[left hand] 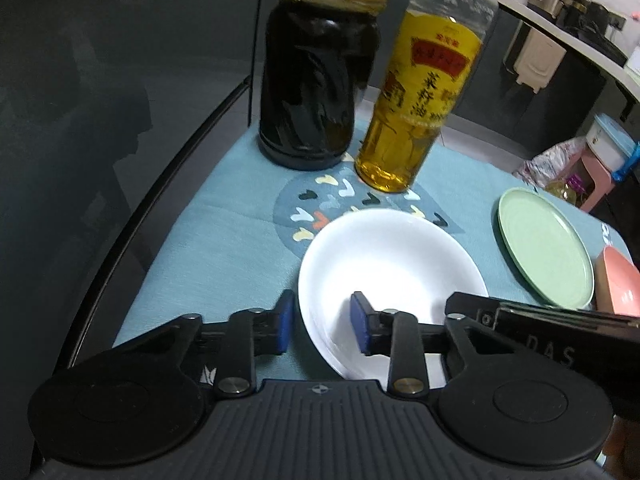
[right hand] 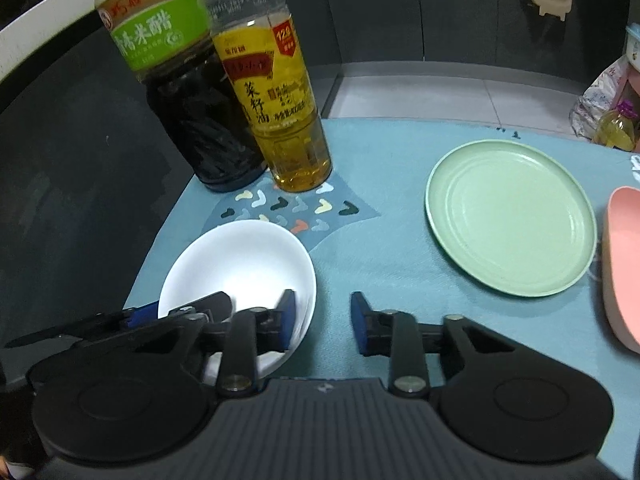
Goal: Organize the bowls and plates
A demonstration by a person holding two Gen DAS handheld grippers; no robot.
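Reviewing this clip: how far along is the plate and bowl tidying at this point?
Done: nothing looks stacked yet. The white bowl, green plate and pink dish lie apart on the blue cloth. In hand: the left tool and right tool each straddle the bowl's rim from opposite sides, pads not visibly pressing. Left: gripping and lifting the bowl, then grouping the dishes.
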